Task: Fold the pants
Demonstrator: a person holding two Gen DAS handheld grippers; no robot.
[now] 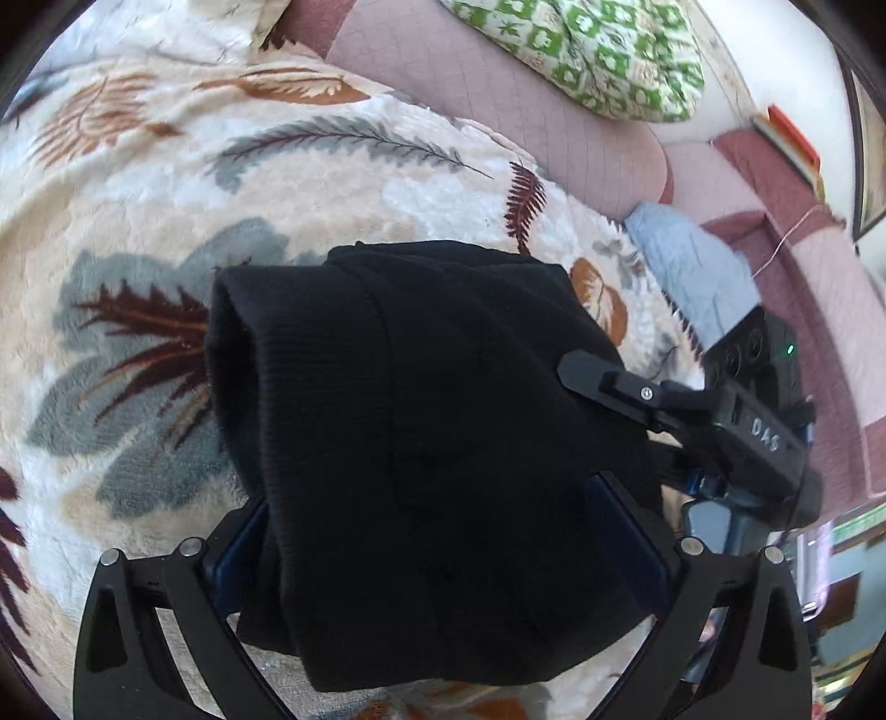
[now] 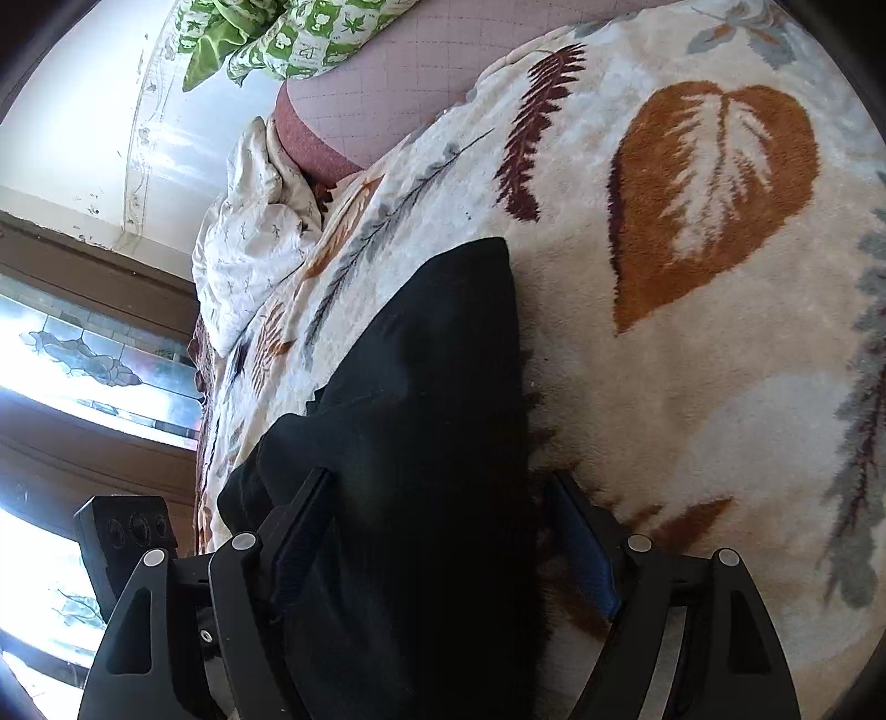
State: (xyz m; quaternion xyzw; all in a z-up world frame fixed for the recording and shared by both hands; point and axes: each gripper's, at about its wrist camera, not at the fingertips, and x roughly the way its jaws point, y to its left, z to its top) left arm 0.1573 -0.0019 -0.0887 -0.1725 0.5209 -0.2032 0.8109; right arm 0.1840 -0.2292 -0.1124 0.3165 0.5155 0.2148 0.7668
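Note:
The black pants [image 1: 421, 454] lie folded into a thick bundle on a leaf-patterned fleece blanket [image 1: 166, 221]. In the left wrist view my left gripper [image 1: 437, 531] stands wide apart with the bundle between its fingers, and the cloth hides the fingertips. The right gripper's finger [image 1: 598, 376] reaches onto the bundle from the right. In the right wrist view the pants [image 2: 421, 443] run up the middle. My right gripper [image 2: 443, 526] is open with the cloth lying between its fingers, against the left one.
A green patterned pillow [image 1: 587, 50] and a pink quilted cushion [image 1: 498, 111] lie beyond the blanket. A light blue cloth [image 1: 692, 266] sits at the right. A crumpled white sheet [image 2: 255, 232] and a window [image 2: 83, 354] show at the left of the right wrist view.

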